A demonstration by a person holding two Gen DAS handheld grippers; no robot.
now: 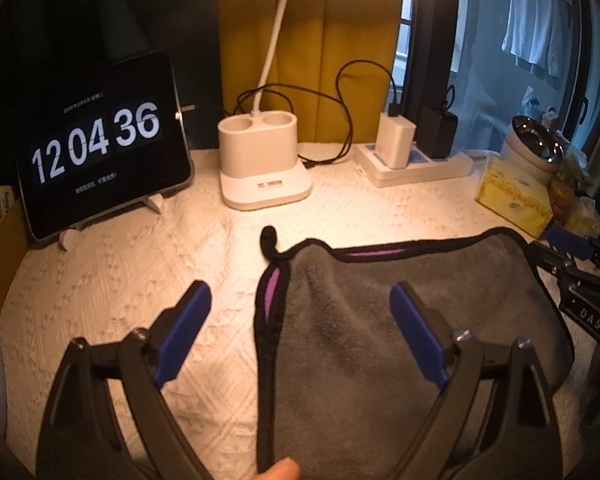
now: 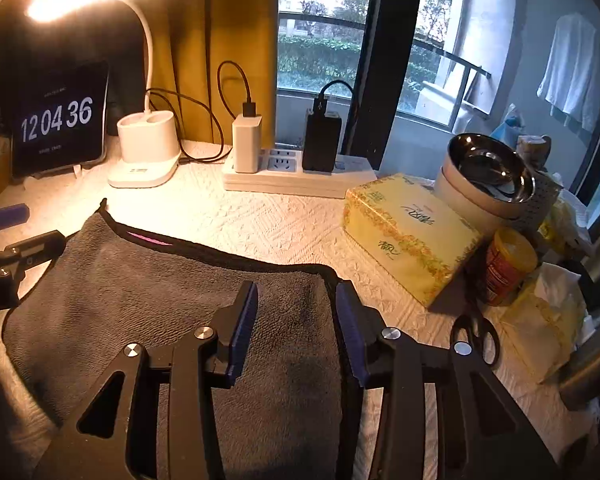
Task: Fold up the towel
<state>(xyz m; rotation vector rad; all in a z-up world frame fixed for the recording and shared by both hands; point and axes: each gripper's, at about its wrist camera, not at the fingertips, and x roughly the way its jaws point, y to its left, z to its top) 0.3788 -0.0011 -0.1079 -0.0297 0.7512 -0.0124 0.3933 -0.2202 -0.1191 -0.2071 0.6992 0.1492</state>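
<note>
A grey towel (image 1: 380, 320) with black trim and a purple underside lies folded on the white quilted table cover; it also shows in the right wrist view (image 2: 160, 300). A black hanging loop (image 1: 269, 240) sticks out at its far left corner. My left gripper (image 1: 300, 300) is open wide above the towel's left edge, one blue pad over the table cover and one over the towel. My right gripper (image 2: 296, 300) is open, straddling the towel's right edge, and also shows in the left wrist view (image 1: 572, 256). Neither holds anything.
A tablet clock (image 1: 100, 140) stands at the back left, a white lamp base (image 1: 264, 160) behind the towel, a power strip with chargers (image 2: 296, 168) further right. A yellow tissue box (image 2: 408, 236), a steel bowl (image 2: 488, 168), a jar (image 2: 508, 264) and scissors (image 2: 476, 332) crowd the right side.
</note>
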